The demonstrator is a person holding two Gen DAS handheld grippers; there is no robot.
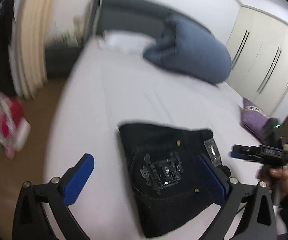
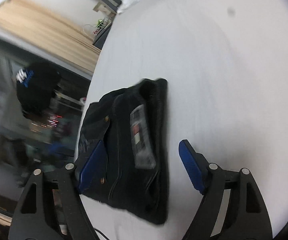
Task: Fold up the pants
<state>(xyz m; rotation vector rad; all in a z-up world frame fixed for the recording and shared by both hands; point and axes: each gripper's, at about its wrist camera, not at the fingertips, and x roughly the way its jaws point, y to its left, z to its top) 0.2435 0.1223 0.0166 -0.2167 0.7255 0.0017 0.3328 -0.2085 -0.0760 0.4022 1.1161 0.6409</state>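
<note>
Both grippers stand over the bed with nothing in their grasp. In the left wrist view the left gripper (image 1: 144, 180) has its blue pads spread as wide as they appear to go; one pad sits over bare sheet, the other over the dark denim, and neither pinches any cloth. The right gripper (image 2: 142, 164) is also parted, a little less widely, with the folded pants (image 2: 128, 146) lying loose between and below its pads. The same tool shows at the right edge of the left view, held in the person's hand (image 1: 278, 172).

Those black jeans lie as a compact, squarish bundle on the white sheet (image 1: 124, 92), near the bed's edge. A back pocket with an embroidered crest (image 1: 164, 170) faces up, and the waistband patch (image 2: 142, 136) lies along one side, so the seat appears to have ended up on top of the stack.

Open jaws clear of a flat, tidy bundle suggest the last fold is laid and let go, and the task looks essentially complete. A rolled blue duvet (image 1: 194, 50) and a white pillow (image 1: 124, 42) lie well apart at the head of the bed, leaving the working area free.
</note>
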